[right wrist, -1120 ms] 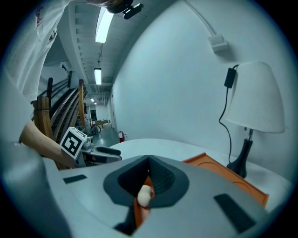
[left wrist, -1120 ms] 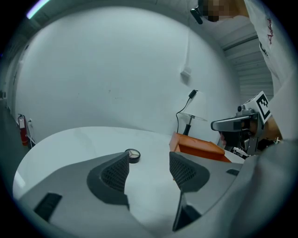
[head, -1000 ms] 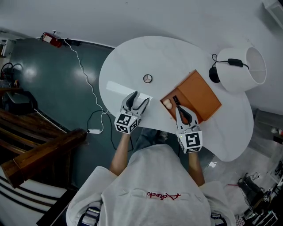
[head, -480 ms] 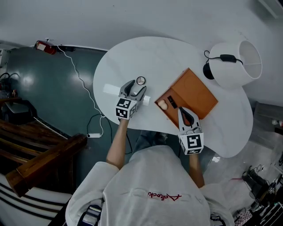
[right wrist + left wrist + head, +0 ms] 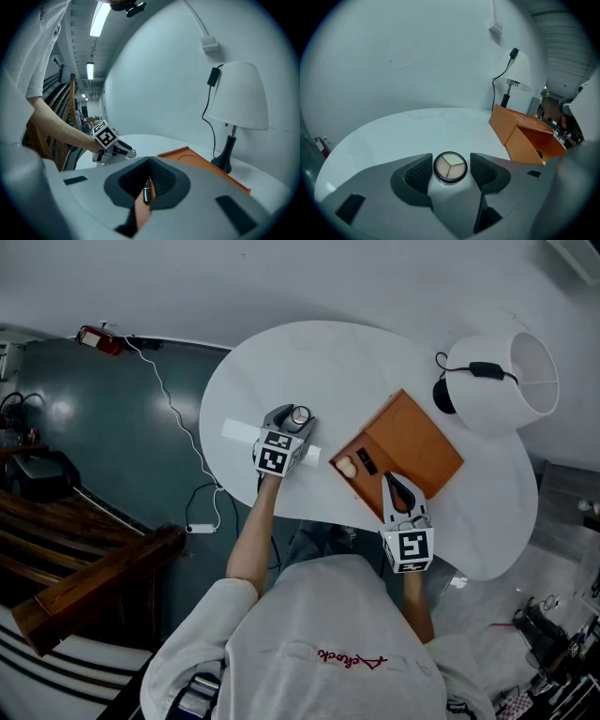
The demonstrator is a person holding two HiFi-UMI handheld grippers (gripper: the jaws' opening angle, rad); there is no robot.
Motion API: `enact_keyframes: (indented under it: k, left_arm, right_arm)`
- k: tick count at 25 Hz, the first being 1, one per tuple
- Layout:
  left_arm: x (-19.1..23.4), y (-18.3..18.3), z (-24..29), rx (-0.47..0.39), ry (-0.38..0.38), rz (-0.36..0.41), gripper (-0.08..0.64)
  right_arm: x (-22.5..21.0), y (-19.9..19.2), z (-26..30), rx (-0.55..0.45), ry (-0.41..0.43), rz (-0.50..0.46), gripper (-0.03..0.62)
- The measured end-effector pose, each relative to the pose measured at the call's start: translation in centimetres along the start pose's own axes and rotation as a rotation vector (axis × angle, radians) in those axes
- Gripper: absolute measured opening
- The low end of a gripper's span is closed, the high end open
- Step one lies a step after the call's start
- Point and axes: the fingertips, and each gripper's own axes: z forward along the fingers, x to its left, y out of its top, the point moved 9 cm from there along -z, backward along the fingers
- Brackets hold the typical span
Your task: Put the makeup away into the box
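A round compact [image 5: 300, 414] with three pale shades [image 5: 450, 167] lies on the white table [image 5: 328, 352]. My left gripper [image 5: 294, 421] stands open around it, a pad close on each side. The orange box [image 5: 417, 442] is open, its lid leaning back. In its tray lie a beige sponge [image 5: 347, 466] and a dark stick [image 5: 367, 462]. My right gripper [image 5: 391, 480] is shut at the tray's near edge. In the right gripper view, an orange strip of the box and the dark stick [image 5: 147, 193] show in the slit under the closed jaws [image 5: 149, 165].
A white table lamp [image 5: 506, 381] with a black foot and cord stands right behind the box [image 5: 197, 157]. The table's curved near edge runs just below both grippers. Left of the table, a white cable lies on the dark floor, with wooden stairs beyond.
My left gripper has gone forward across the table and sunk, so the compact now sits between its jaws. The right gripper has drawn back from inside the tray to its near edge.
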Motion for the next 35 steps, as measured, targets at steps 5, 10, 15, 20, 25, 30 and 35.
enact_keyframes:
  k: [5,10,15,20,25,30,35]
  left_arm:
    - [-0.3,-0.3,0.8,0.067,0.032,0.077,0.252]
    - [-0.3,-0.1,0.7,0.069,0.027,0.074,0.235]
    - [-0.6,0.1,-0.8,-0.06,0.056,0.06,0.233]
    - [-2.2,0.7,-5.4,-0.29,0.089,0.002,0.233]
    - [-4.5,2.1,-10.6,-0.431,0.088,-0.04,0.233]
    - [-6.1,2.7,-13.1,-0.482,0.099,-0.042,0.233]
    - [-7.1,3.1,-13.5,-0.474,0.086,0.007,0.233]
  right_arm:
    - [0.0,-0.2,0.0,0.002,0.004,-0.005,0.02]
    - [-0.3,-0.5,-0.4,0.003,-0.004,0.004,0.02]
    - [-0.6,-0.8,-0.9,0.006,-0.01,0.008,0.02]
    - [-0.8,-0.8,-0.8,-0.008,-0.002,0.016,0.02]
    - [-0.7,-0.3,-0.5,-0.029,0.019,0.028,0.02]
    - [-0.5,0.1,-0.5,-0.043,0.039,0.013,0.02]
    - [-0.5,0.5,-1.1,-0.056,0.034,0.01,0.02]
